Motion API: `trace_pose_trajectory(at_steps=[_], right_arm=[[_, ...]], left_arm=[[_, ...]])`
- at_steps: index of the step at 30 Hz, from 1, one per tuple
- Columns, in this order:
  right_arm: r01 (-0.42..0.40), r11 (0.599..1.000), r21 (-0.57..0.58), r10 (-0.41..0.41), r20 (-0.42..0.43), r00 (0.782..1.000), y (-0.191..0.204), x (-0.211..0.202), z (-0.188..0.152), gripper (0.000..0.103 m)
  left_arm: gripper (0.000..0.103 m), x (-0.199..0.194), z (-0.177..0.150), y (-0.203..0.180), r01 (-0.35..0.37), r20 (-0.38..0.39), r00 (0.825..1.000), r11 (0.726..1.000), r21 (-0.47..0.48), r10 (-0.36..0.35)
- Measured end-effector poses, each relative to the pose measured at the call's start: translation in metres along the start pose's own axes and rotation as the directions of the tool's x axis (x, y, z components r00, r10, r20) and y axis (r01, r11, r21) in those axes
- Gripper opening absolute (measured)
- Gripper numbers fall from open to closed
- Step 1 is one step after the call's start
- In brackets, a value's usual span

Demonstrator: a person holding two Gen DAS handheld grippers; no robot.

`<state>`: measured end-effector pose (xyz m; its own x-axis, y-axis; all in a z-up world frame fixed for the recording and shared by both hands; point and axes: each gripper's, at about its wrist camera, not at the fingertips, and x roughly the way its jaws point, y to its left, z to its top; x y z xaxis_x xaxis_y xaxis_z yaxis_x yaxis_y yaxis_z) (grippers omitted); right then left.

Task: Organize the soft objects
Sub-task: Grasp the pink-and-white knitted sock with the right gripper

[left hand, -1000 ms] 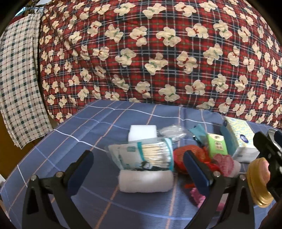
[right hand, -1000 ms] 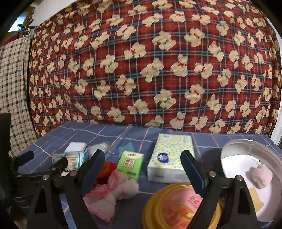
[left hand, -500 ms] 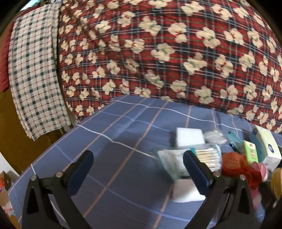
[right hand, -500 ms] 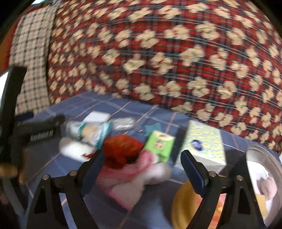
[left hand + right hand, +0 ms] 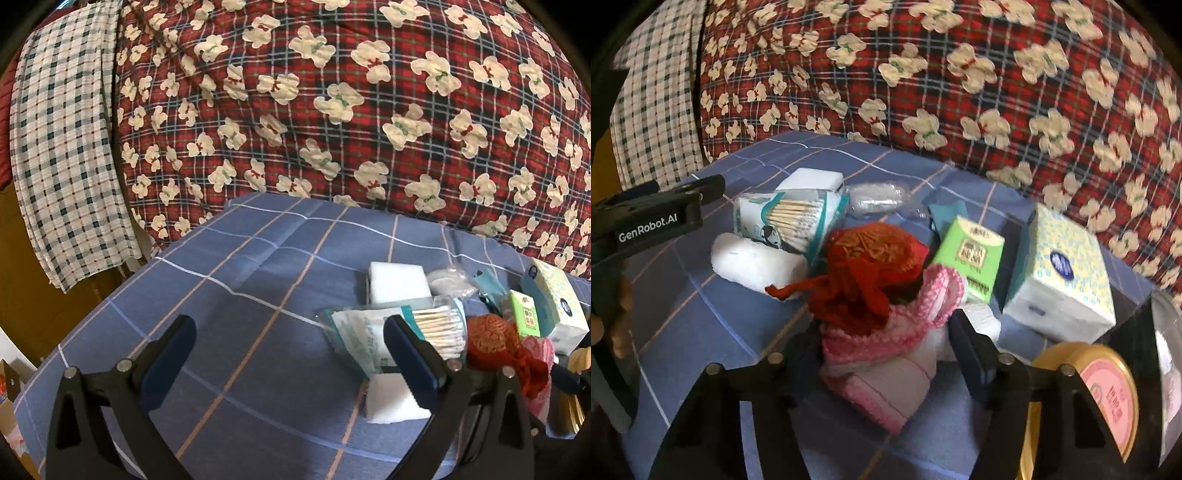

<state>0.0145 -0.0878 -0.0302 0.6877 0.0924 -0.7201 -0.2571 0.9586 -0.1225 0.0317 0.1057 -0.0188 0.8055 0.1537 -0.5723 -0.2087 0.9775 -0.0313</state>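
While the right tongs point(image 5: 882, 354) have just been closing, the pink-and-white cloth point(image 5: 886, 354) lies between their fingers; grip uncertain. Left tongs point(image 5: 288, 354) stand open over bare blue-checked tabletop point(image 5: 240, 295), cotton-swab pack point(image 5: 399, 336) beside their right finger.

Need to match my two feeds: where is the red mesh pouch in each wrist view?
Left wrist: red mesh pouch at right edge, beyond the gripper's right finger.
Right wrist: centre, atop the pink-and-white knitted cloth.
Shared landmark: green tissue pack, right of it.
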Motion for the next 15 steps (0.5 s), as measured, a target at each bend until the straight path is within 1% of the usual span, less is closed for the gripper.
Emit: trace_pose_trajectory(at_steps=[1, 2, 5, 8, 9, 10, 13, 15], right_arm=[[-0.012, 1.0, 0.014, 0.012, -0.002, 1.0, -0.004, -0.001, -0.002, 0.053], [-0.02, 1.0, 0.024, 0.02, 0.001, 1.0, -0.007, -0.002, -0.003, 0.042], [-0.038, 0.998, 0.045, 0.036, 0.029, 0.999, -0.014, -0.009, -0.002, 0.034], [-0.097, 0.99, 0.099, 0.092, 0.051, 0.994, -0.024, -0.014, -0.003, 0.031], [-0.144, 0.982, 0.123, 0.135, 0.074, 0.988, -0.028, -0.018, -0.003, 0.031], [-0.173, 0.976, 0.136, 0.161, 0.093, 0.983, -0.031, -0.022, -0.003, 0.031], [-0.209, 0.968, 0.14, 0.186, 0.161, 0.969, -0.032, -0.036, -0.001, 0.031], [-0.227, 0.965, 0.133, 0.201, 0.183, 0.962, -0.03, -0.041, -0.001, 0.031]], left_arm=[[0.103, 0.0, 0.0, 0.0, 0.004, -0.002, 1.0, 1.0, -0.001, -0.004], [0.103, 0.0, 0.0, 0.0, 0.011, -0.004, 1.0, 1.0, -0.001, -0.011], [0.103, 0.001, -0.001, -0.001, 0.042, -0.014, 0.999, 0.999, -0.001, -0.042], [0.103, 0.001, -0.001, -0.004, 0.059, -0.017, 0.998, 0.998, 0.007, -0.059], [0.103, 0.0, -0.001, -0.005, 0.067, -0.017, 0.998, 0.998, 0.011, -0.067], [0.103, 0.0, -0.001, -0.006, 0.077, -0.019, 0.997, 0.997, 0.014, -0.077], [0.103, 0.002, -0.002, -0.009, 0.117, -0.037, 0.993, 0.993, 0.016, -0.116], [0.103, 0.002, -0.002, -0.009, 0.124, -0.043, 0.991, 0.992, 0.016, -0.124]])
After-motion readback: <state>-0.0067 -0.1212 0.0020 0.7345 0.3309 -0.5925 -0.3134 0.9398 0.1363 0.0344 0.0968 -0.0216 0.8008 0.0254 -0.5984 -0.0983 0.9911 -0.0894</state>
